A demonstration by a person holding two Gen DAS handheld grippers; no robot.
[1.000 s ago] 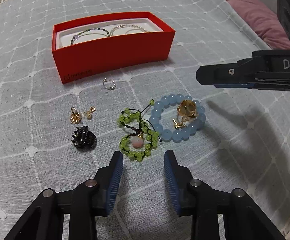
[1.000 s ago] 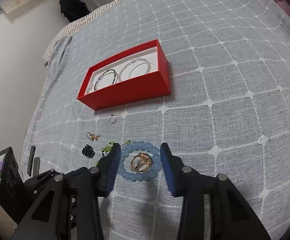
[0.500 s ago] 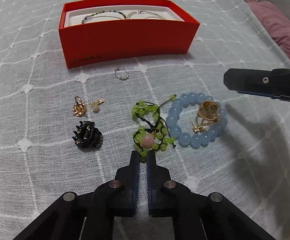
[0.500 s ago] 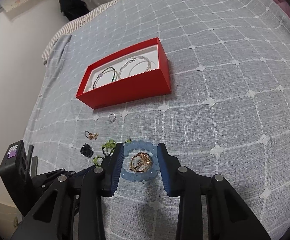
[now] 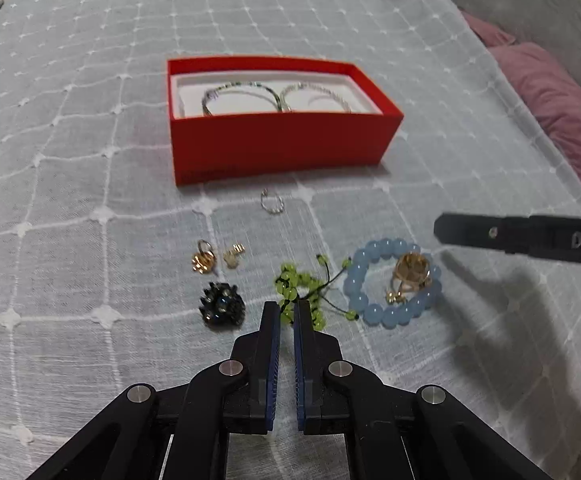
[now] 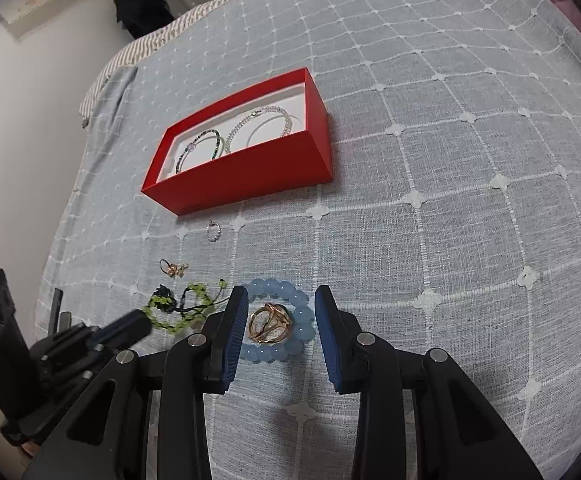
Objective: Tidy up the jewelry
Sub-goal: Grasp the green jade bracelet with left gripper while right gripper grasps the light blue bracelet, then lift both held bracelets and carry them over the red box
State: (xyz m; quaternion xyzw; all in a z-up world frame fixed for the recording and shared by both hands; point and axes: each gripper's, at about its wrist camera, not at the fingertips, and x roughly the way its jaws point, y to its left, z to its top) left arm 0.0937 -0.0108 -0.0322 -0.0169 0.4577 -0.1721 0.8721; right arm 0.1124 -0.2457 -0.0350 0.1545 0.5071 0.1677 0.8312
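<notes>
On the grey checked bedspread stands a red box (image 5: 282, 148) (image 6: 250, 176) with two thin bracelets lying inside. My left gripper (image 5: 286, 308) (image 6: 130, 326) is shut on the green bead bracelet (image 5: 290, 284) (image 6: 162, 304); its cords trail out over the cloth. To its right lies a blue bead bracelet (image 5: 372, 314) (image 6: 302, 316) with gold rings (image 5: 410, 270) (image 6: 268, 320) inside its loop. My right gripper (image 6: 281, 292) (image 5: 450, 232) hovers open above the blue bracelet, one finger on each side, and casts a shadow on the cloth.
A black cluster brooch (image 5: 222, 308), a gold earring pair (image 5: 202, 260) and a small silver ring (image 5: 270, 204) lie between the box and my left gripper. A pink pillow (image 5: 550, 96) is at the far right. A person's hand shows at the right edge.
My left gripper went from open to shut on the green bracelet, then pulled back slightly, stretching the bracelet out. The right gripper has stayed over the blue bracelet.
</notes>
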